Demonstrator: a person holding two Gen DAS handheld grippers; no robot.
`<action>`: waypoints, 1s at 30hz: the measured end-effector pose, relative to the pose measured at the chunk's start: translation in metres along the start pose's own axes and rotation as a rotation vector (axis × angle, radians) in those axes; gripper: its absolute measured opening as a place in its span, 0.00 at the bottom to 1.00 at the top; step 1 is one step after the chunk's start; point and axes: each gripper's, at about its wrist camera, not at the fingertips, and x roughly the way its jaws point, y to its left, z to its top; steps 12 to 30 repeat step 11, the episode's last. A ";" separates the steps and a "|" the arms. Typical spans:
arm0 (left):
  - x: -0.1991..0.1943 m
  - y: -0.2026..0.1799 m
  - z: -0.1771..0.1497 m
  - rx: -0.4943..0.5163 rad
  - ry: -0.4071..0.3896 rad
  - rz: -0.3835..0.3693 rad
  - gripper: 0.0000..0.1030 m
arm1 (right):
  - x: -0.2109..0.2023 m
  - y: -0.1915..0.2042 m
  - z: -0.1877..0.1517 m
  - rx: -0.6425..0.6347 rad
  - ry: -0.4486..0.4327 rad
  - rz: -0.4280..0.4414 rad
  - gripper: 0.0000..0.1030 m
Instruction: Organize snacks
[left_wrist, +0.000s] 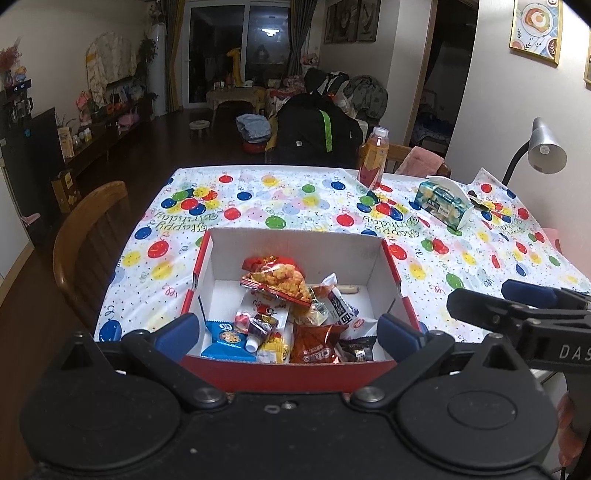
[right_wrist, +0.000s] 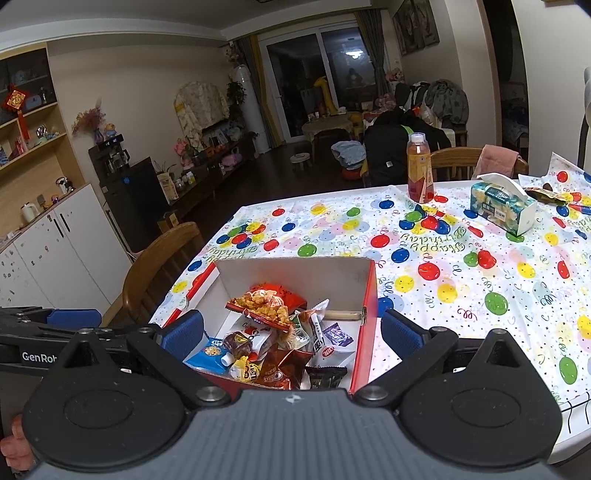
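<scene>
Your snacks (left_wrist: 284, 317) all sit heaped inside the red box (left_wrist: 295, 373) at the near edge of the table (left_wrist: 229, 206), and nothing loose shows on the cloth around the box except a dark wrapper (right_wrist: 546, 195) far beyond it, past the tissue pack (right_wrist: 502, 206). The pile leans: the orange puff bag (left_wrist: 277, 280) rides on top of the others, so a careless dip into the box could tip it or crush the puffs. Your left gripper (left_wrist: 284, 332) hangs over the box's near wall with its jaws spread wide and empty; your right gripper (right_wrist: 291, 328) straddles the box's right wall, jaws likewise apart and holding nothing. Close there and you would pinch cardboard, dragging the box toward the edge. The two tools sit close beside the box and could knock together.
</scene>
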 end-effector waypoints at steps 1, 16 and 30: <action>0.000 0.000 0.000 -0.002 0.001 0.000 0.99 | 0.000 0.000 0.000 0.000 0.001 0.000 1.00; 0.002 -0.002 -0.001 0.002 0.004 -0.002 0.99 | 0.002 0.001 -0.001 -0.001 0.006 0.004 1.00; 0.002 -0.002 -0.001 0.002 0.004 -0.002 0.99 | 0.002 0.001 -0.001 -0.001 0.006 0.004 1.00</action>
